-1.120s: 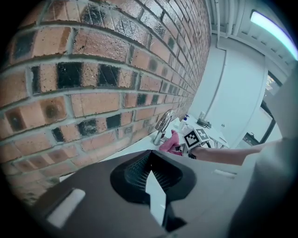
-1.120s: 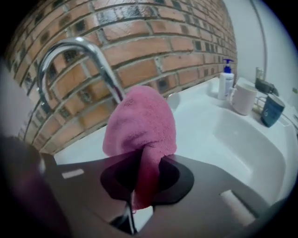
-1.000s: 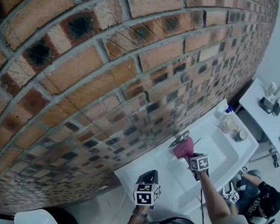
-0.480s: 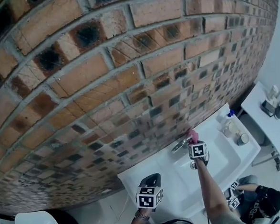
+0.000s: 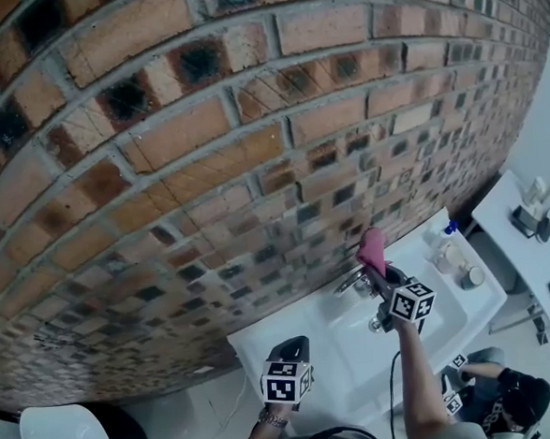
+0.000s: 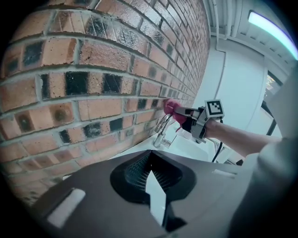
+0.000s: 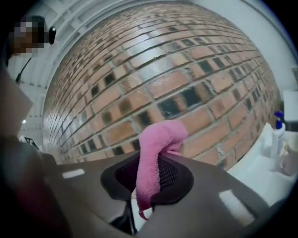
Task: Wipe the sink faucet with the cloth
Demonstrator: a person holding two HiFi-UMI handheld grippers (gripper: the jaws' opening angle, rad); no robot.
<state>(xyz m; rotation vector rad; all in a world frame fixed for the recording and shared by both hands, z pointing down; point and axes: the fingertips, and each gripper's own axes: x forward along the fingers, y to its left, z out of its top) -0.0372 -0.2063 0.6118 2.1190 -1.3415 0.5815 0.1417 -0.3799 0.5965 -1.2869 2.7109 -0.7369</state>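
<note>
— Two grippers, one cloth. Starting at the left?

— Left gripper [image 5: 293, 350]: low over the near-left end of the sink [image 5: 257, 343], jaws drawn together at the tips, nothing between them. Parked there, most likely, to keep clear of the work.

— And further right?

— Faucet [image 5: 353, 282], chrome, standing at the back of the basin against the brick wall [image 5: 205, 153]. Untouched at this instant.

— Where's the cloth?

— Pink cloth [image 5: 371, 247], pinched fast in the right gripper [image 5: 385, 272], jaws clamped on its middle, one end bunched beyond them, a thin tail dangling below. Held up above the spout and close to the bricks, apart from the metal.

— Why so high?

— Probably poised to come down over the top of the spout; hard to say more. Gripped mid-fold, seemingly, to leave a fat pad sticking out in front for rubbing.

— Beyond that?

— Pump bottle [image 5: 447, 222] and small jars [image 5: 469, 275] at the right end of the sink top, well apart from the wiping.
</note>
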